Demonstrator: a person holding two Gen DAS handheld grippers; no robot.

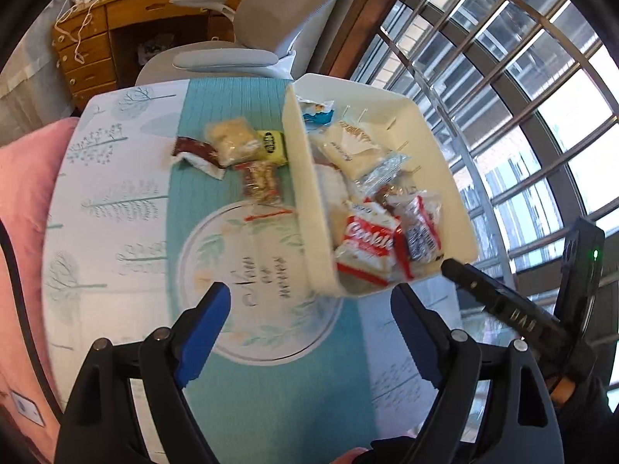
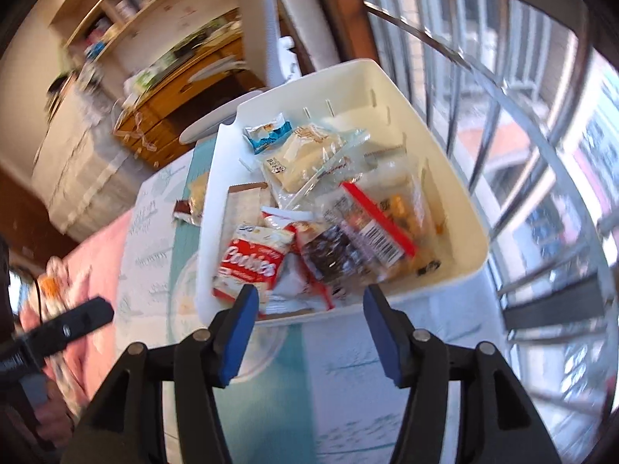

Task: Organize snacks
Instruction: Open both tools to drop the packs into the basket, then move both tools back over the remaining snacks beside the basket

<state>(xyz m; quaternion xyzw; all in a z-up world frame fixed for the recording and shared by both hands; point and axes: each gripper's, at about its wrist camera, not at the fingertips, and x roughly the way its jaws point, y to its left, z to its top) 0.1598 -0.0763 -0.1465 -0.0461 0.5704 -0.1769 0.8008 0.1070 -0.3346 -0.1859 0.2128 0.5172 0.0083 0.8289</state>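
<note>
Just beyond both grippers' released, empty jaws, white bin (image 2: 460,208) of snacks (image 2: 251,263) on table (image 1: 116,201)

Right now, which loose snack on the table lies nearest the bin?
The yellow packet: it touches the bin wall, unlike the brown wrapper farther left.

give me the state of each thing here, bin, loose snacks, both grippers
white bin: on the table, open-topped, filled with snack packets
cookies packet: in the bin, near end
loose snacks: four on the tablecloth beside the bin, not yet binned
left gripper: open, empty
right gripper: open, empty
</note>
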